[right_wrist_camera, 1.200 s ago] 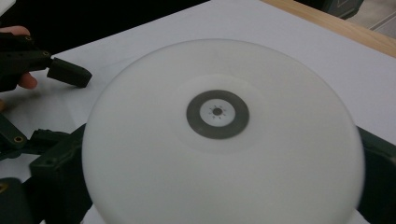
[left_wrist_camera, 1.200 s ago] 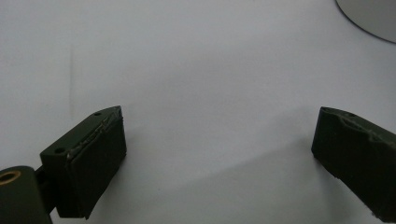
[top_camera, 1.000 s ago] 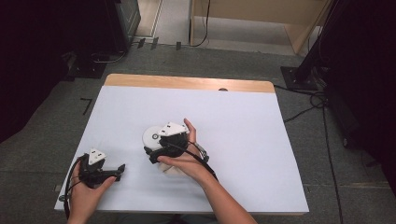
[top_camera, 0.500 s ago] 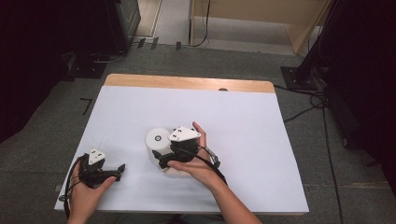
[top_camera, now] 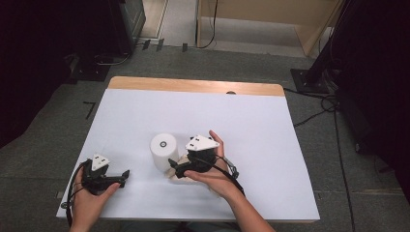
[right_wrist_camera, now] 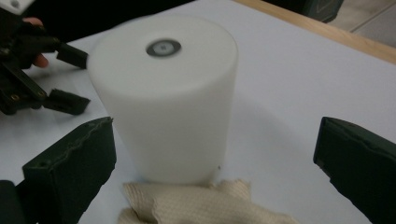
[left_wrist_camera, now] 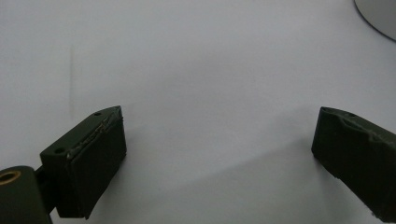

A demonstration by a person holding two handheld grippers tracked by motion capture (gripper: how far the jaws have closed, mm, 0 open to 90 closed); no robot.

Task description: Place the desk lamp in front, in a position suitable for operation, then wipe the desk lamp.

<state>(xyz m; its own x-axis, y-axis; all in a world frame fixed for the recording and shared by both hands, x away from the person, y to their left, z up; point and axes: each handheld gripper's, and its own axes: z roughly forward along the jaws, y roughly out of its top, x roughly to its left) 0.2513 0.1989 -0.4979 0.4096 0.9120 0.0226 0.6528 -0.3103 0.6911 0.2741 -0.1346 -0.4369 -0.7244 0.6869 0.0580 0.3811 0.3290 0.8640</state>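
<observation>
Standing upright near the middle of the white surface [top_camera: 270,125], the white cylinder [top_camera: 164,151] rests just beside a beige cloth [right_wrist_camera: 205,205]. The right claw [right_wrist_camera: 215,163] gapes wide, its jaws apart around the cylinder's base without touching. The left claw [left_wrist_camera: 219,158] is also spread, over bare surface.

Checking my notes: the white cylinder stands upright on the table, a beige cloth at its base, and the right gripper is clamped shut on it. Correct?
Not quite. In the right gripper view the right gripper is open, its jaws apart and clear of the white cylinder. The cylinder does stand upright, with the beige cloth at its base.
</observation>
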